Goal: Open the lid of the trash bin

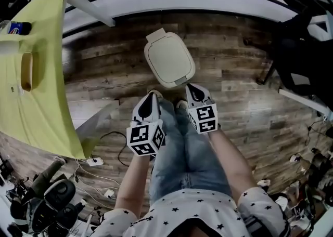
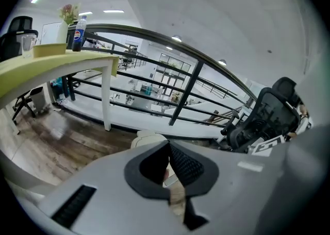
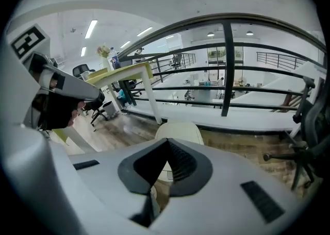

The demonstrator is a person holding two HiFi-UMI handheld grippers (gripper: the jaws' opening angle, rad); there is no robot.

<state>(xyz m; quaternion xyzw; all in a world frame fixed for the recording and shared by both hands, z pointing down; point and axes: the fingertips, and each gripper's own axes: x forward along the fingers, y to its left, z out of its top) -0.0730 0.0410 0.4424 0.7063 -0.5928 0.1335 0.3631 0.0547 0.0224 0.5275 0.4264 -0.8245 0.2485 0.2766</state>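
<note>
Firstly, left gripper (image 2: 168, 144): grey moulded shell, ribbed black pads pressed together, nothing between. Right gripper (image 3: 166, 141) alike, tips meeting, empty. Both hover above jeans-clad legs (image 1: 187, 153), short of trash bin (image 3: 180, 131). Bin cream, smooth plastic; rounded-rectangular lid (image 1: 167, 56) down flat. It stands on dark wood-plank floor (image 1: 234, 111). Left: desk (image 1: 41, 101) under yellow-green cloth, bottle (image 1: 18, 28) on it. Right: black office chair (image 1: 296, 54). Beyond: black metal railing (image 2: 196, 74).
</note>
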